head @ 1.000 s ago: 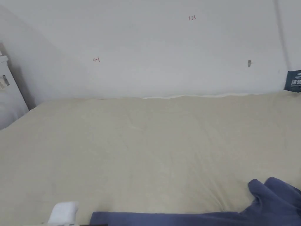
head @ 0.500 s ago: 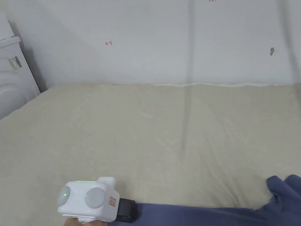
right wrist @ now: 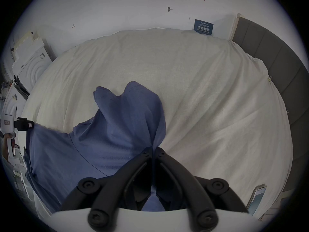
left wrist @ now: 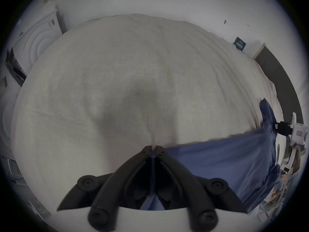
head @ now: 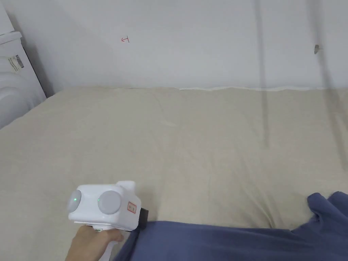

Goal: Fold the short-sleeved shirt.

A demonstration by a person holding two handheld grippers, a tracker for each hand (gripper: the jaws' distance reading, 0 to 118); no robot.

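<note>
Both grippers are busy. My left gripper [left wrist: 153, 147] has its jaws pressed together on an edge of the blue shirt [head: 238, 243]; a strip of blue cloth shows between them. In the head view its white body sits at about 7 o'clock, with my hand [head: 90, 243] under it. My right gripper [right wrist: 153, 149] is pinching the shirt too, with cloth caught between its closed jaws.

The shirt hangs between the two grippers along the near edge of the bed [head: 190, 142]. One short sleeve [right wrist: 127, 100] flops up and over at about 12 o'clock in the right gripper view. The bed past the shirt, toward 12 o'clock, has room to work.

I think I am at the start, the part where the shirt gets spread out. It is not lying flat yet, and no fold is made.

Next I should carry both grippers out toward 12 o'clock, keep the cloth pulled tight between them, and lay the shirt down flat. The floppy sleeve could get tucked under, so I need to watch it.
</note>
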